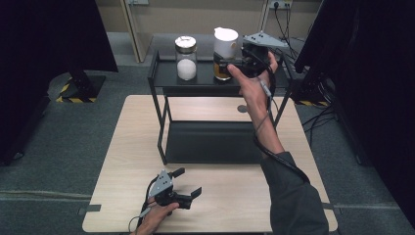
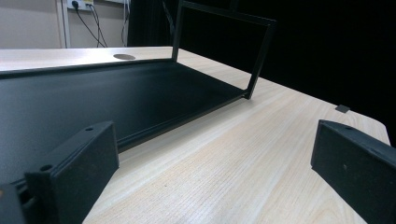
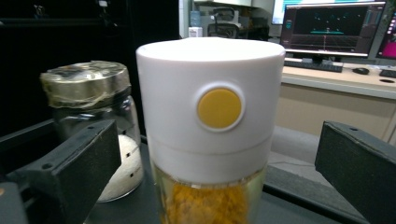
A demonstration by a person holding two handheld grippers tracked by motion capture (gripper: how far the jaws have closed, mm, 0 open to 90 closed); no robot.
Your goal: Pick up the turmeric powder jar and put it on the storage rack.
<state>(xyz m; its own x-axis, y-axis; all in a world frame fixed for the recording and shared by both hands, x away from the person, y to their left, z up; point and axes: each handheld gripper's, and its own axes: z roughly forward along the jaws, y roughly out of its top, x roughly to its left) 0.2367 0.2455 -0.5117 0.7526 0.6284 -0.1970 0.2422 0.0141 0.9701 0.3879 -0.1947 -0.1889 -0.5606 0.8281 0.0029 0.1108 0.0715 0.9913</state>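
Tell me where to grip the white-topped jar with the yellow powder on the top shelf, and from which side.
Grip the white-topped jar across its wide white cap, coming level from the front, probably as the right gripper already faces it with open jaws either side. It stands upright, the cap is straight-walled, and the glass jar beside it leaves little room from that side.

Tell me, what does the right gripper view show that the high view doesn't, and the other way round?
Right gripper view alone: the yellow round button on the white-capped jar, orange powder in its glass, and a desk with monitors behind. High view alone: the wooden table, the left gripper open above it, and the person's forearms. Both: that jar, the gold-lidded jar of white grains, the black rack's top shelf, and the right gripper, jaws open beside the capped jar.
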